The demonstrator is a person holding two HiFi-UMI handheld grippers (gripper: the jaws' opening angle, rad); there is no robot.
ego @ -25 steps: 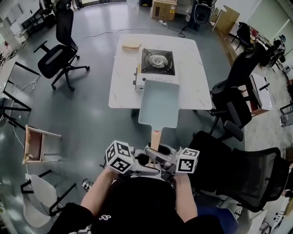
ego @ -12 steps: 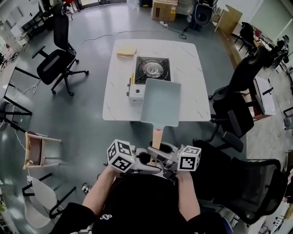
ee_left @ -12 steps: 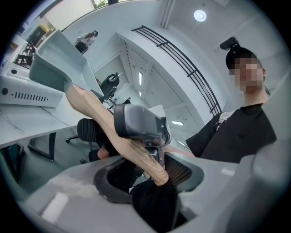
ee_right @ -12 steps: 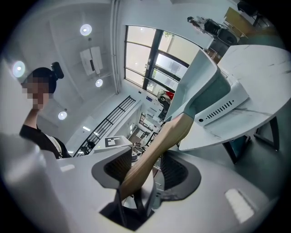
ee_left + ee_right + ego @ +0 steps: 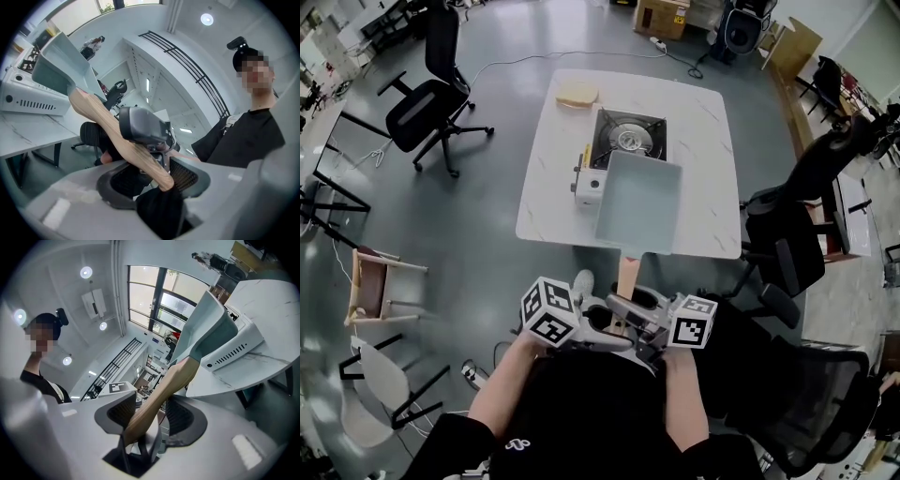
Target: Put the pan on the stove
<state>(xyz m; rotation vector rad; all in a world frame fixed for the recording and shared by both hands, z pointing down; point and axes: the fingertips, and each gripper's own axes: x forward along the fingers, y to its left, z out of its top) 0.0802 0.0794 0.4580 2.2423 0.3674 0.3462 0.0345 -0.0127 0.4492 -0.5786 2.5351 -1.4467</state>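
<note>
A pale blue-green rectangular pan (image 5: pixel 637 202) with a wooden handle (image 5: pixel 626 275) hangs over the near part of the white table (image 5: pixel 712 178). Its far edge overlaps the front right of the white portable stove (image 5: pixel 590 185), and the burner (image 5: pixel 629 139) is uncovered behind it. Both grippers hold the handle close to my body. My left gripper (image 5: pixel 598 323) is shut on the handle end (image 5: pixel 161 176). From the other side my right gripper (image 5: pixel 639 328) is shut on the handle (image 5: pixel 157 401). In the right gripper view the pan (image 5: pixel 206 326) rises in front of the stove (image 5: pixel 234 350).
A tan pad (image 5: pixel 577 94) lies at the table's far left corner. A black office chair (image 5: pixel 431 94) stands left of the table, more black chairs (image 5: pixel 787 248) close on the right. A small wooden stool (image 5: pixel 377 291) sits at my left.
The pan has moved forward from the table's near edge and now sits farther over the table, beside and partly over the stove. Both grippers keep their hold on the handle.
</note>
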